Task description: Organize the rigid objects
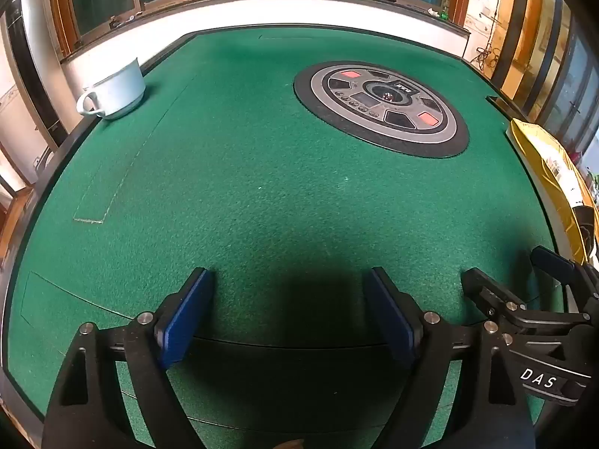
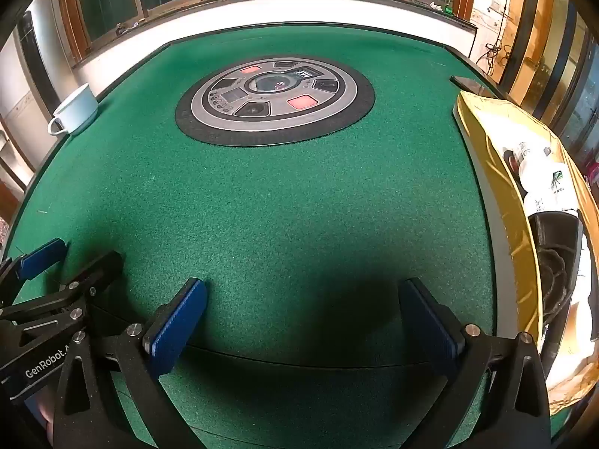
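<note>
Mug [image 1: 114, 91] far left, gold box [image 2: 501, 172] right edge; both hand-held grippers [image 1: 288, 280] [image 2: 307, 292] wide, empty.

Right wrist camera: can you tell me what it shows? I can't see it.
An open tool with blue fingers hovers over a green table, holding nothing. A round grey control panel sits mid-table, a pale mug far left, a gold-lined box on the right edge.
</note>
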The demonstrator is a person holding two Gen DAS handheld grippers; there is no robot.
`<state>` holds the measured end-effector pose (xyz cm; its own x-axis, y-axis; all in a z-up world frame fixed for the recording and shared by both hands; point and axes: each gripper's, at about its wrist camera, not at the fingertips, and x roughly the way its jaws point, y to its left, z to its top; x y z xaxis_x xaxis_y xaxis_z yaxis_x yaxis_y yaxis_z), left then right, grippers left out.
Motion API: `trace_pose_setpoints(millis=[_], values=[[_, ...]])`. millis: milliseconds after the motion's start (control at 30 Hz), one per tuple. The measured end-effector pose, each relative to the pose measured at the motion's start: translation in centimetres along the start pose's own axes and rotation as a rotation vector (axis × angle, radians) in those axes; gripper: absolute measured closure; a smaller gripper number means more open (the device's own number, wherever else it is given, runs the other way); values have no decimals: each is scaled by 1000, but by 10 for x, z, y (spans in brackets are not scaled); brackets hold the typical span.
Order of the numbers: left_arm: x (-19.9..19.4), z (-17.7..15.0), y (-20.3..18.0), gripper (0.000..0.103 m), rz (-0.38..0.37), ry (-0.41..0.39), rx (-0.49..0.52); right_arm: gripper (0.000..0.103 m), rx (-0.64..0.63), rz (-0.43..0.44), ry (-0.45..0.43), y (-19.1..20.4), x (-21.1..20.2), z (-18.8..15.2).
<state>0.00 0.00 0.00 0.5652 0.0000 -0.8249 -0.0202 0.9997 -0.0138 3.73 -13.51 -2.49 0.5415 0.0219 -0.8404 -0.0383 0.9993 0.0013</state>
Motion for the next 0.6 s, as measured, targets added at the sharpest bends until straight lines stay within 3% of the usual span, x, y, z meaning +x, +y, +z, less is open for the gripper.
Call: trace_pose_setpoints(millis=[600], values=[[0,0,0,17,-1,3,-1,1,-2,-2,1,-2,-1,-2]])
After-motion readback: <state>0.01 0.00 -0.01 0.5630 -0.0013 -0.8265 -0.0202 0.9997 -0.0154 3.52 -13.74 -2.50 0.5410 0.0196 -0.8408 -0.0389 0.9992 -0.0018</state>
